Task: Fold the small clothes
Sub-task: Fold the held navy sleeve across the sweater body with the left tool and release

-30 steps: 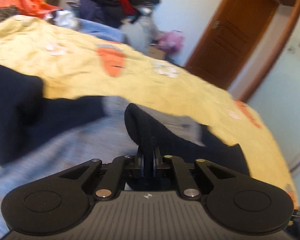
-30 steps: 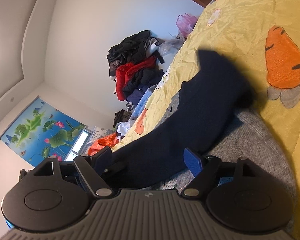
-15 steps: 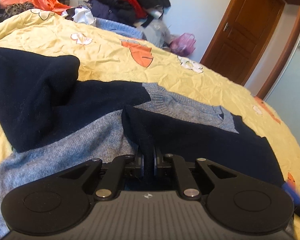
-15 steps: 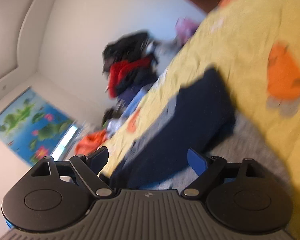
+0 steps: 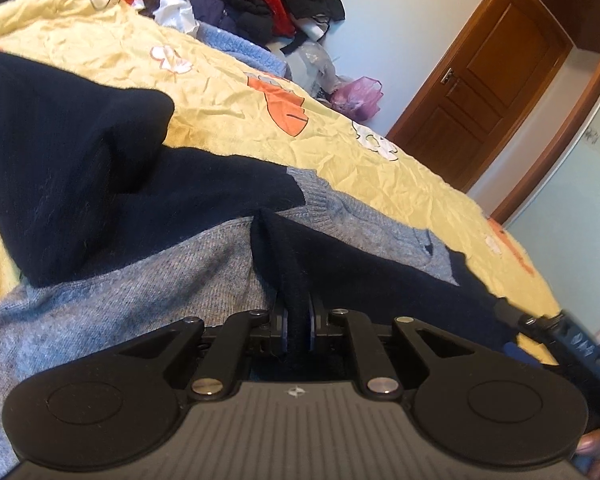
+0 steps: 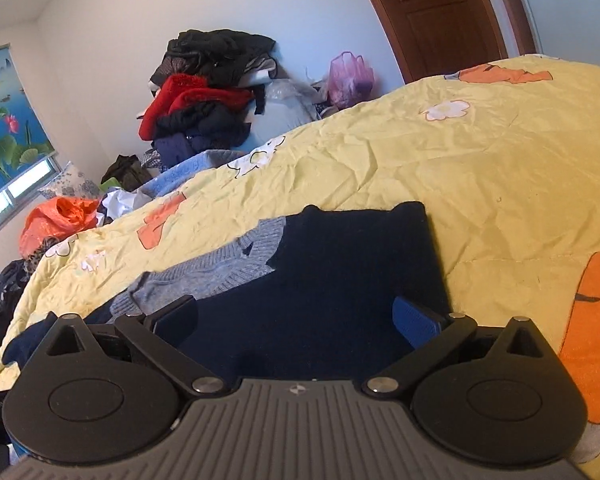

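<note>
sweater mid-bed on yellow quilt | left gripper pinching navy sleeve | right gripper jaws opening, unloaded | risk: pinched sleeve drags, undoing fold

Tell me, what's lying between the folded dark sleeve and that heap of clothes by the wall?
Only bare yellow bedspread, printed with flowers and orange shapes, lies between the navy sleeve and the clothes pile, seen in the right wrist view.

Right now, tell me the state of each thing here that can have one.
Left claw: shut on a navy fold of the sweater.
Right claw: jaws opening, pads clear of the cloth.
Sweater: partly folded, navy sleeve laid across its grey body.
Door: closed.
Bedspread: spread out, wrinkled.
</note>
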Tool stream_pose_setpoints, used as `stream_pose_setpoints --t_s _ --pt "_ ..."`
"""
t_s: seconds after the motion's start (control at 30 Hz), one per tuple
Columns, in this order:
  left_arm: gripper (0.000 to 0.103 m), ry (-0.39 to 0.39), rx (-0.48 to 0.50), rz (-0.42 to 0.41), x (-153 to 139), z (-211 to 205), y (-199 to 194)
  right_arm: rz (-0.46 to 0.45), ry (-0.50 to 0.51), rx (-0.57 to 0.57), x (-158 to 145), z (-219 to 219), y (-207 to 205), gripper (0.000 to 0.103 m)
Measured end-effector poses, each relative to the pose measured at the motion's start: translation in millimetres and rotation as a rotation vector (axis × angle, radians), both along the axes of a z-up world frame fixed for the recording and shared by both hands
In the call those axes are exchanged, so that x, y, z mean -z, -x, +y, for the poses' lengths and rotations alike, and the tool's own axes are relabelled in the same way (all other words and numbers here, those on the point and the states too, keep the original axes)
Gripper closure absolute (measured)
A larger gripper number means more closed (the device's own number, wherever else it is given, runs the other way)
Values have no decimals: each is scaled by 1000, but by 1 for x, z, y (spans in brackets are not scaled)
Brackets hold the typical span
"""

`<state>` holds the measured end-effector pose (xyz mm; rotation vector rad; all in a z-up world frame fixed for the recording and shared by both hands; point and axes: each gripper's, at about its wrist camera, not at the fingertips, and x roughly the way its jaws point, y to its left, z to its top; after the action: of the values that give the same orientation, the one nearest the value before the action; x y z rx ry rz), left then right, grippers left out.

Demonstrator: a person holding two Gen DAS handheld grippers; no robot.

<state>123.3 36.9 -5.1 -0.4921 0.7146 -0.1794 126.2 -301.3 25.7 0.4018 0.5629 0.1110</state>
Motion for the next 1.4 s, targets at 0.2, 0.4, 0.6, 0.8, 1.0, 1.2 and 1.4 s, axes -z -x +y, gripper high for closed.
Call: stream_pose_setpoints --t_s 0.2,0.4,0.6,0.8,1.0,1.2,1.4 --pt "17 -11 -114 -109 -38 61 37 -10 90 -9 0 13 9 1" --pt "3 185 -485 -131 -38 208 36 -49 -50 -1 3 -6 16 1" --pt "4 402 -739 -103 -2 303 25 -49 -43 3 3 -6 16 1" --pt "4 323 -738 -120 2 327 -10 -55 -64 9 4 -7 16 1" --pt "32 166 -718 -87 2 328 -47 -55 -60 17 3 -4 16 1" --pt "97 28 -753 7 3 325 -53 -57 -70 18 4 -6 15 1" --pt "97 -196 -657 -178 -60 239 -27 -62 -89 20 4 -8 16 1"
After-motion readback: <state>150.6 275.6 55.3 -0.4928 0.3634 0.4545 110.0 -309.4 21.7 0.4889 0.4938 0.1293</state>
